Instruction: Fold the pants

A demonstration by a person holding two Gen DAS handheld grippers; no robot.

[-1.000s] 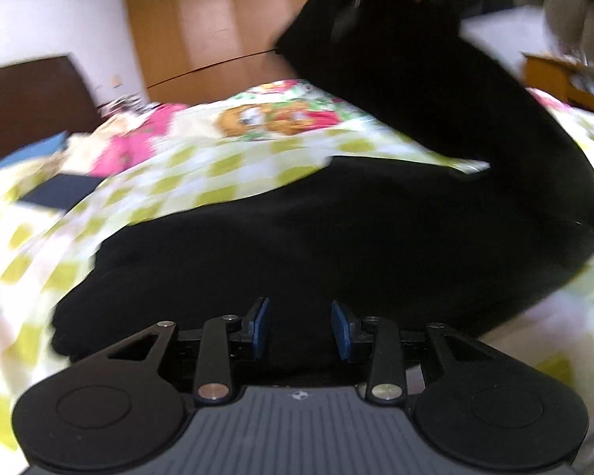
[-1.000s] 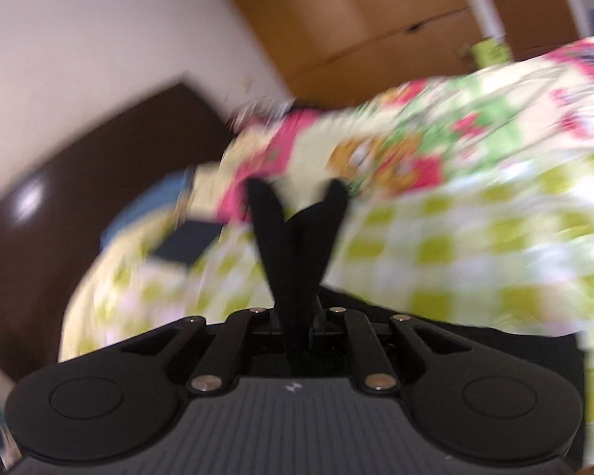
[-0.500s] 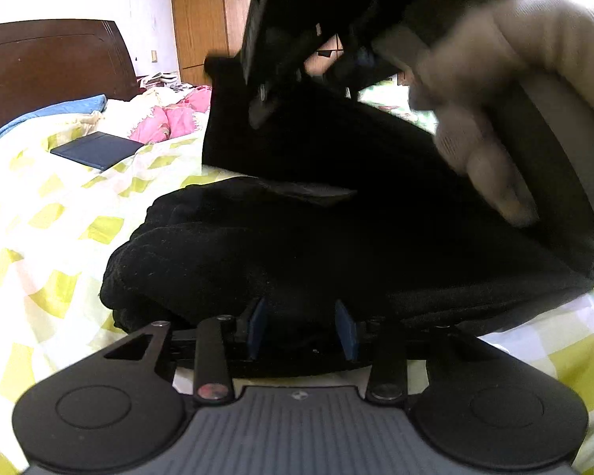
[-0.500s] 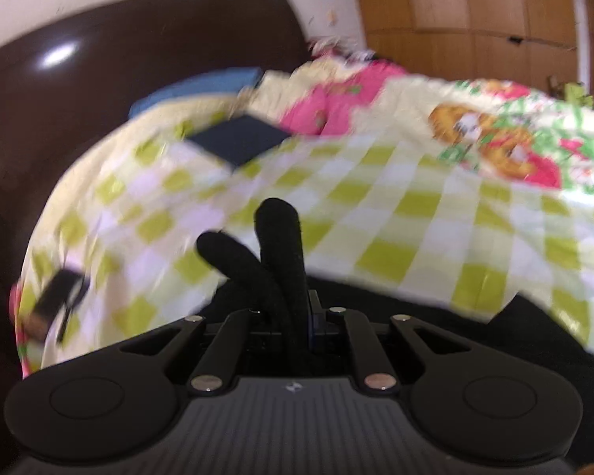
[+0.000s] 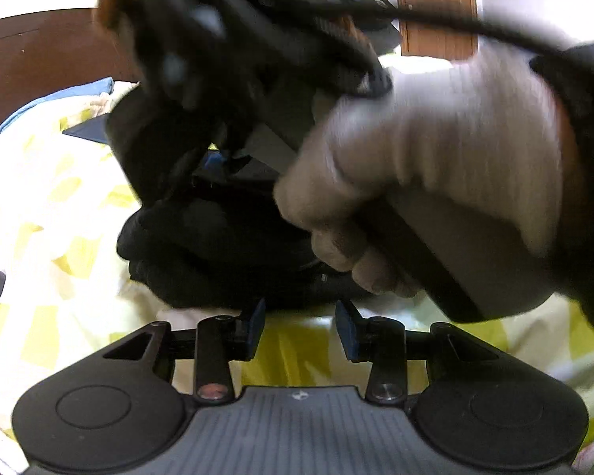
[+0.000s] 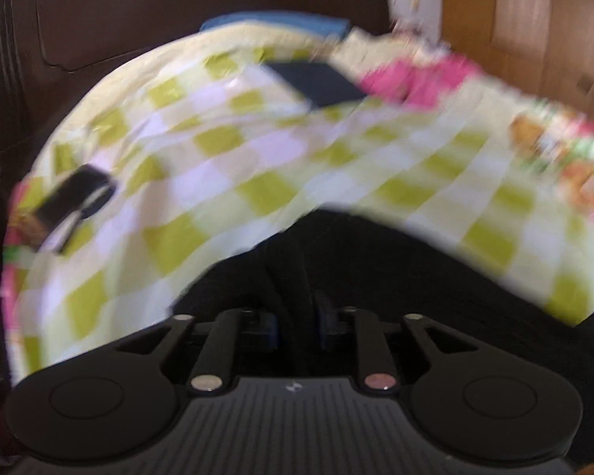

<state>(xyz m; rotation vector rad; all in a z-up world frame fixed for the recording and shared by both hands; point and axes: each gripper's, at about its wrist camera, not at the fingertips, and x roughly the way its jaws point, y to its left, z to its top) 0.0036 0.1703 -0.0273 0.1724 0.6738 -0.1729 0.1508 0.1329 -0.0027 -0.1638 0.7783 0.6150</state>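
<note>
The black pants (image 5: 217, 253) lie bunched in folds on the yellow checked bedspread (image 5: 47, 213), just beyond my left gripper (image 5: 300, 326), which is open and empty, its blue pads apart. The gloved hand (image 5: 427, 182) holding the right gripper fills the upper right of the left wrist view, over the pants. In the right wrist view the right gripper (image 6: 296, 322) has its pads a little apart with a fold of the black pants (image 6: 396, 273) between them; blur hides whether it still grips.
A dark headboard (image 6: 138, 12) stands behind the bed. A dark blue flat item (image 6: 316, 83) and a blue pillow (image 6: 273, 25) lie near it. A black strap-like object (image 6: 73, 202) lies at the bed's left edge. Wooden wardrobe doors (image 6: 534, 27) stand at right.
The right gripper has carried the pants' fold down over the pile and its pads have parted slightly. The left gripper has drawn back off the pants, still open.
</note>
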